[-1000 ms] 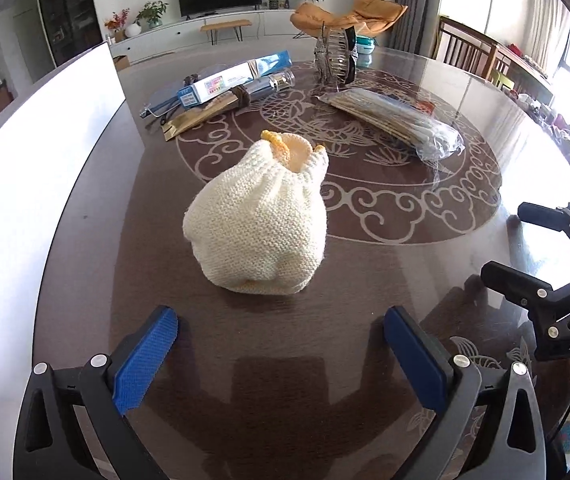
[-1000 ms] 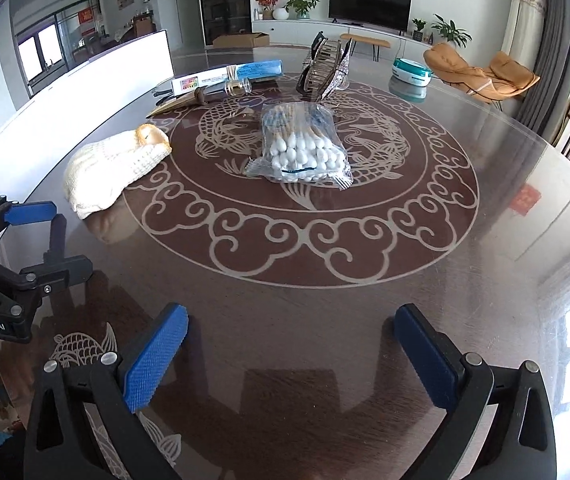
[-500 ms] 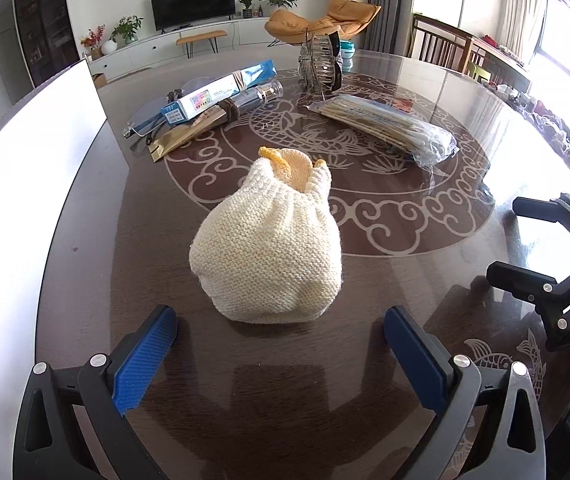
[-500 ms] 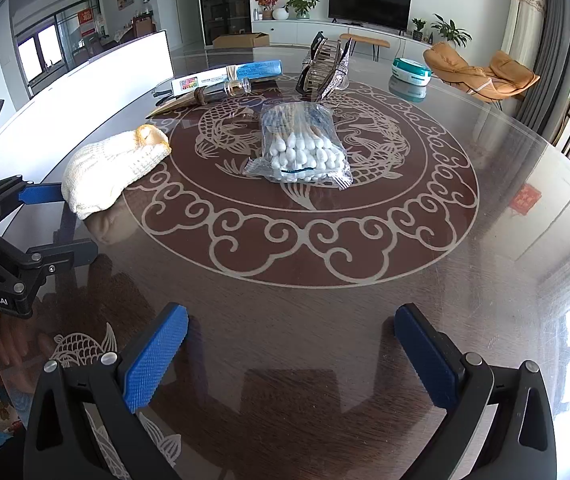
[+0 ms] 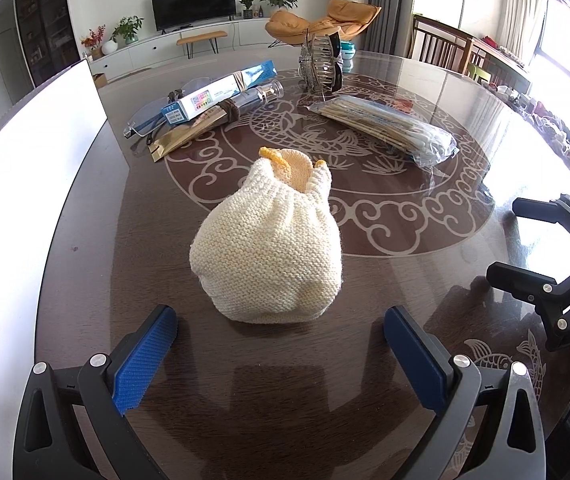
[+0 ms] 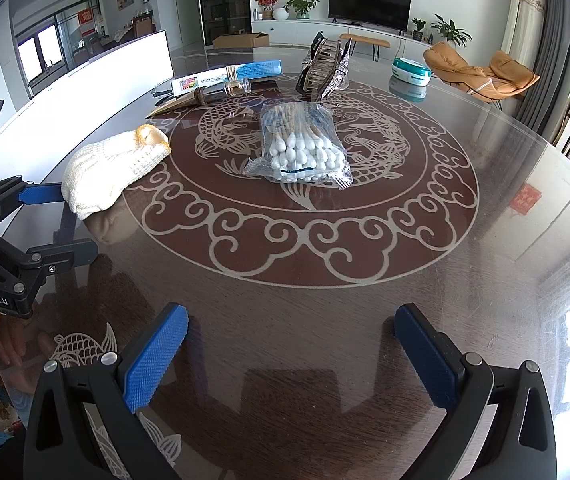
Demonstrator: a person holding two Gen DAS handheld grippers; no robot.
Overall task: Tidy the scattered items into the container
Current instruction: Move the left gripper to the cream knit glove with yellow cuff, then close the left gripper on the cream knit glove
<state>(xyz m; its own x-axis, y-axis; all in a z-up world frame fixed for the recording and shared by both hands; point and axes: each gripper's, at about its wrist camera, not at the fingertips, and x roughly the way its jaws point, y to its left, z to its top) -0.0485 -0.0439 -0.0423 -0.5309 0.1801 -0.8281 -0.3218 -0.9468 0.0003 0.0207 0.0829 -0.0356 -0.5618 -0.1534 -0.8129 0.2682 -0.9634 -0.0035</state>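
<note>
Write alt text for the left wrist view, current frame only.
The left tongs, wide open with blue pads, point at a cream knitted pouch lying just ahead on a dark glass-topped table. Farther back lie a bag of cotton swabs, a blue-and-white box and a hair claw clip; the right tongs show at the right edge.

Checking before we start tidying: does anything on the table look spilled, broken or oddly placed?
Nothing looks spilled or broken. The knitted pouch lies on its side with its mouth open, and the bag of cotton swabs lies flat and looks intact. Both grippers' jaws are open and empty.
</note>
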